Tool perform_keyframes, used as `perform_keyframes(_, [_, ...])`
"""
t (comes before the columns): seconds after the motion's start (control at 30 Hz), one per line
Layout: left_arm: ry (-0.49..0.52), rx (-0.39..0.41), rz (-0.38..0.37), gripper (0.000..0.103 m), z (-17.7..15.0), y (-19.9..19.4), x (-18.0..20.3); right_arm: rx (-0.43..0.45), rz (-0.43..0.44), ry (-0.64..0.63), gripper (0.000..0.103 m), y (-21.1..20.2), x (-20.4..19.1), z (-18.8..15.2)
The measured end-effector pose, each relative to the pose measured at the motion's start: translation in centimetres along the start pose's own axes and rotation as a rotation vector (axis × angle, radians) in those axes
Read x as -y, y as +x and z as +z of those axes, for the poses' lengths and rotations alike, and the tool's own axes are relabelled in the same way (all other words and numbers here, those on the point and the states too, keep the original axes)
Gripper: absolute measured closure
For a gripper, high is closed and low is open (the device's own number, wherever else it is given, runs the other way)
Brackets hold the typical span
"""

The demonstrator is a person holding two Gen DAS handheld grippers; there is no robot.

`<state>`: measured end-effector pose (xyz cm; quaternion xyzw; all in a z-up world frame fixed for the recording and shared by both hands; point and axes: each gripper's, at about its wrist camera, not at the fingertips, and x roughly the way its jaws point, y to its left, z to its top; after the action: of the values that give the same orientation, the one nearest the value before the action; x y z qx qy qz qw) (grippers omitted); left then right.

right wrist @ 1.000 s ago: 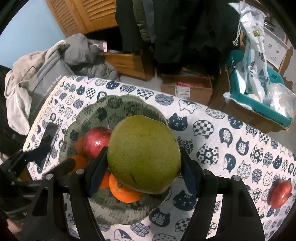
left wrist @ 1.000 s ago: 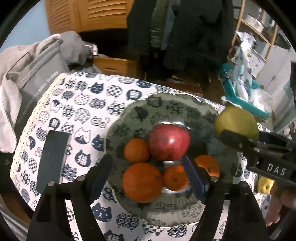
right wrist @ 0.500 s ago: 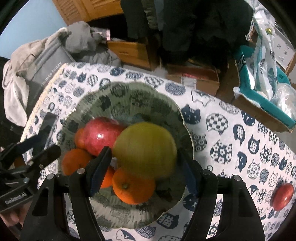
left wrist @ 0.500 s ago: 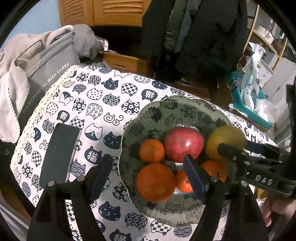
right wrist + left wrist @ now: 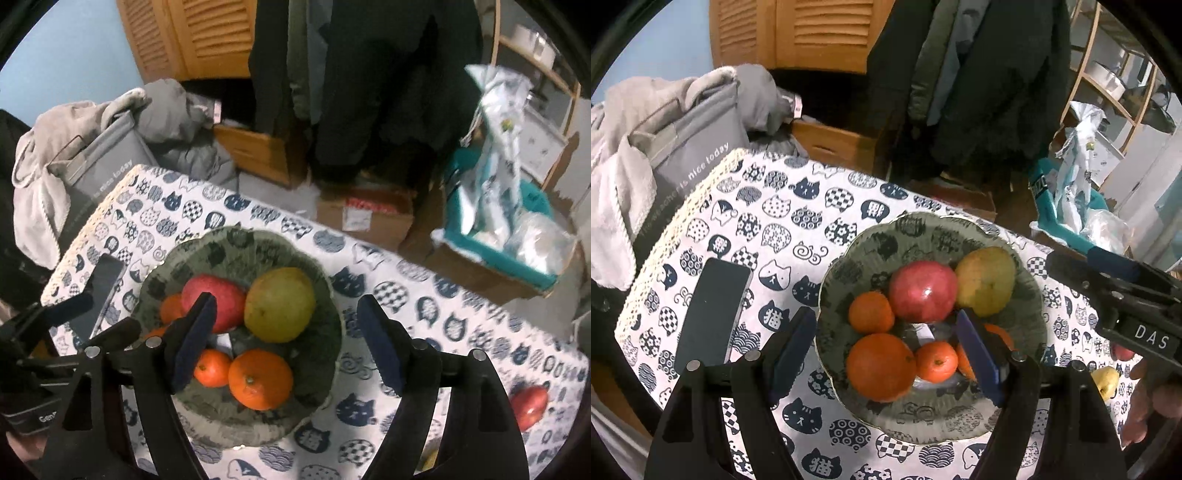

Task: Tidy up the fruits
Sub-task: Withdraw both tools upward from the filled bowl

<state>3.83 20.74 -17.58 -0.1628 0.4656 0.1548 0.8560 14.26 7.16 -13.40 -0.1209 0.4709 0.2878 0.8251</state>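
Note:
A green patterned bowl point(image 5: 923, 236) point(image 5: 229, 251) on the cat-print cloth holds a red apple point(image 5: 922, 291) point(image 5: 218, 295), a yellow-green pear point(image 5: 987, 280) point(image 5: 280, 304) and several oranges point(image 5: 880, 366) point(image 5: 260, 379). My left gripper point(image 5: 886, 350) is open and empty, hovering over the bowl's near side. My right gripper point(image 5: 286, 343) is open and empty above the bowl, and shows from the side in the left wrist view point(image 5: 1115, 284). A red apple point(image 5: 529, 406) and a yellow fruit point(image 5: 1105, 382) lie on the cloth at the right.
A black phone point(image 5: 713, 314) point(image 5: 101, 291) lies on the cloth left of the bowl. A grey bag with clothes point(image 5: 683, 147) stands beyond the table's left edge. Cardboard boxes point(image 5: 365, 214) and a teal bin point(image 5: 517, 236) sit on the floor behind.
My right gripper carried the pear down into the bowl, opened and let it go beside the red apple, then drew back. My left gripper stayed open and pulled back slightly.

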Motion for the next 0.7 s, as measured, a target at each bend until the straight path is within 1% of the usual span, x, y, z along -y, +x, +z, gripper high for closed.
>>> perform_keyframes(0.27, [0.036,0.064,-0.013,0.022,0.5,-2.8,1.4,0.067,-0.028,-0.002,0.024,-3.7,0.4,-0.2])
perform_keyframes(0.33, [0.046,0.076,-0.015,0.021,0.5,-3.4,1.8,0.083,-0.033,-0.004,0.023,-4.7,0.4,-0.3])
perform_keyframes(0.37, [0.053,0.082,-0.016,0.016,0.5,-3.8,2.0,0.094,-0.037,-0.005,0.023,-5.3,0.5,-0.5])
perform_keyframes(0.4, [0.059,0.092,-0.017,0.015,0.5,-4.2,2.3,0.106,-0.042,-0.004,0.022,-6.0,0.6,-0.6])
perform_keyframes(0.47, [0.061,0.103,-0.017,0.015,0.4,-4.8,2.6,0.125,-0.047,0.001,0.022,-7.2,0.8,-0.9])
perform_keyframes(0.63, [0.067,0.133,-0.043,0.015,0.6,-6.5,3.6,0.159,-0.056,0.020,0.021,-9.9,1.4,-1.7])
perform_keyframes(0.7, [0.082,0.149,-0.046,0.013,0.5,-7.3,4.2,0.166,-0.066,0.019,0.021,-10.8,1.6,-2.1])
